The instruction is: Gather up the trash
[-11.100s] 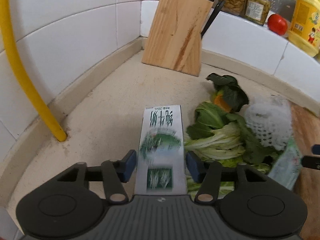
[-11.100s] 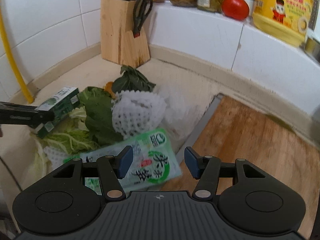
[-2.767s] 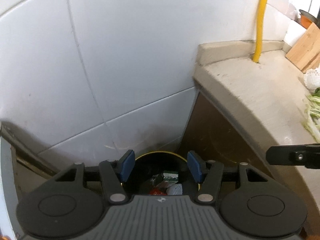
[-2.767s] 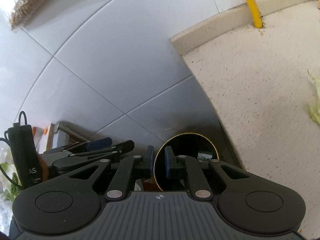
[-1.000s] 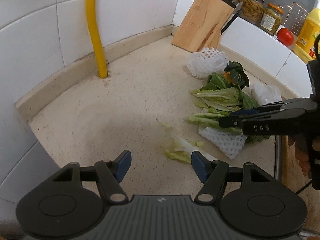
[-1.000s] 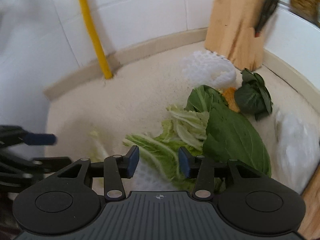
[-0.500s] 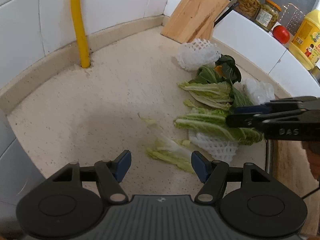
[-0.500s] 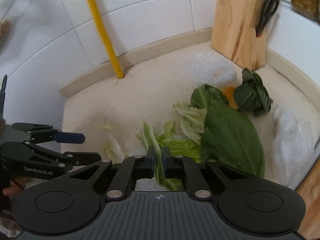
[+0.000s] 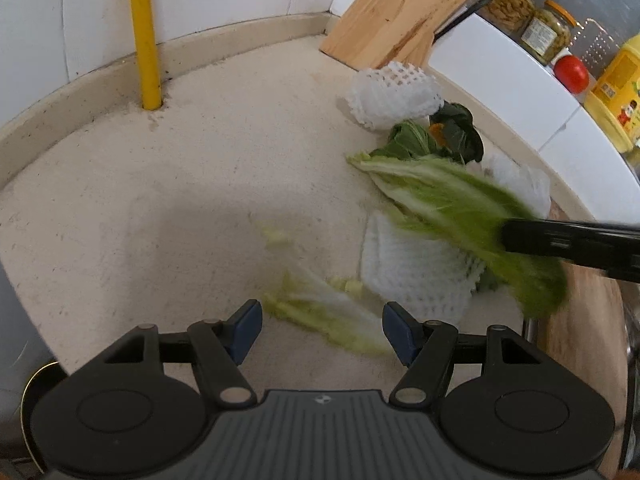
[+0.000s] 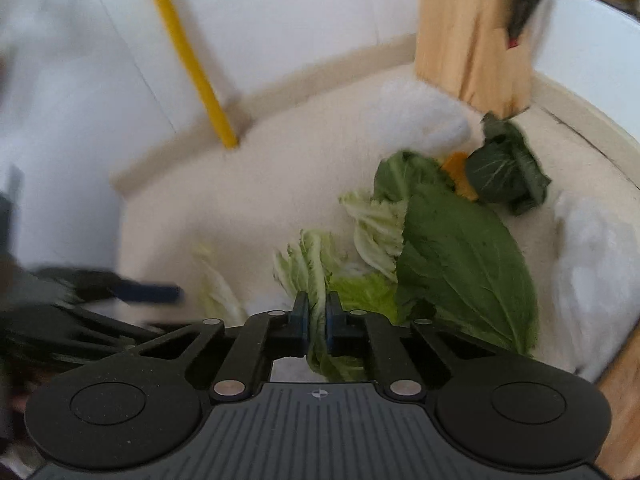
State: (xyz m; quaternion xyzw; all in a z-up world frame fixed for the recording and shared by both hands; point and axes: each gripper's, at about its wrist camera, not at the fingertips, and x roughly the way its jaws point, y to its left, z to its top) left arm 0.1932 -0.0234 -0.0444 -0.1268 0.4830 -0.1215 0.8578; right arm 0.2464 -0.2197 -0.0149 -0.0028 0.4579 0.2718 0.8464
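Running along the back of the beige countertop (image 9: 192, 184) is a raised lip under white tiled wall, with a yellow pipe (image 9: 146, 36) rising from it and a wooden knife block (image 9: 392, 24) standing in the corner. Between the pipe and the vegetable scraps the surface is lying bare; toward the near left corner the counter is ending at a square edge. A wooden cutting board (image 9: 580, 328) is bordering the scraps on the right.

The right gripper (image 10: 316, 318) is pinching a pale green cabbage leaf (image 10: 316, 276) between nearly closed fingers; in the left wrist view this leaf (image 9: 460, 204) is hanging blurred above the counter, over a flat white foam net (image 9: 416, 272). The left gripper (image 9: 322, 330) is hovering with its fingers spread wide and holding nothing, a smaller cabbage scrap (image 9: 324, 316) lying on the counter between them.

Behind these, a second foam net (image 9: 394, 94) is sitting just beside the knife block, with dark green leaves (image 9: 456, 132) and an orange scrap (image 9: 437, 130) near it. A crumpled clear plastic bag (image 10: 596, 264) is lying close to the board.
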